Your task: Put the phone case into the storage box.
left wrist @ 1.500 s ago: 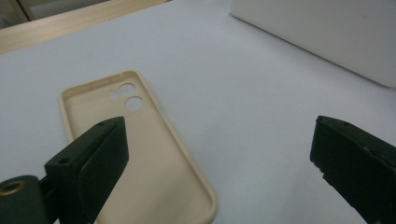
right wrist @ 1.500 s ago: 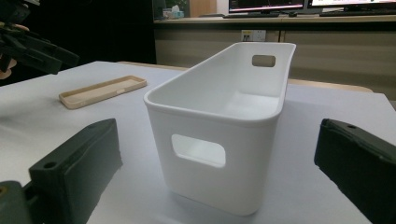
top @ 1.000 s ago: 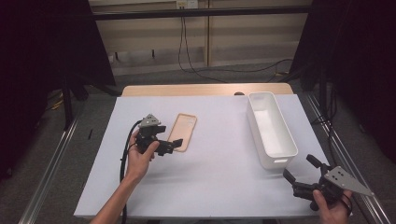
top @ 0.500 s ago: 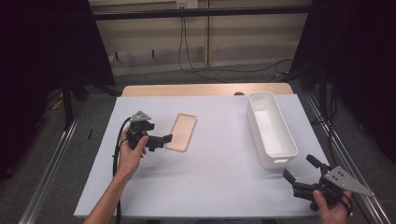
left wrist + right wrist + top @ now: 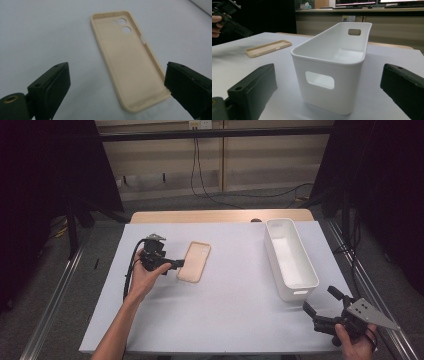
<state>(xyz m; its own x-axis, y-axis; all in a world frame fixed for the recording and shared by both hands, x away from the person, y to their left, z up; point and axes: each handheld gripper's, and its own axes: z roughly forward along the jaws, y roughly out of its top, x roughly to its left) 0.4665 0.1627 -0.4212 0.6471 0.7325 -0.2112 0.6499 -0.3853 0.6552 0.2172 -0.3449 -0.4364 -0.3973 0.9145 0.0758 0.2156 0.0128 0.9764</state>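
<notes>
- The right gripper (image 5: 320,309) sits at the near right corner of the white worktop (image 5: 235,320), held in a hand; its fingers are spread wide with nothing between them, pointing toward the near end of the bin.
- The white bin (image 5: 290,257) stands upright just beyond that gripper, on the right side of the worktop, its long side running away from the person.
- The left gripper (image 5: 172,263) is held low over the left half of the worktop; its fingers are wide apart and grip nothing.
- The beige phone case (image 5: 194,261) lies flat, hollow side up, just beside those fingers, well apart from the bin; in the left gripper view its near end (image 5: 140,100) lies between the two fingers, untouched.
</notes>
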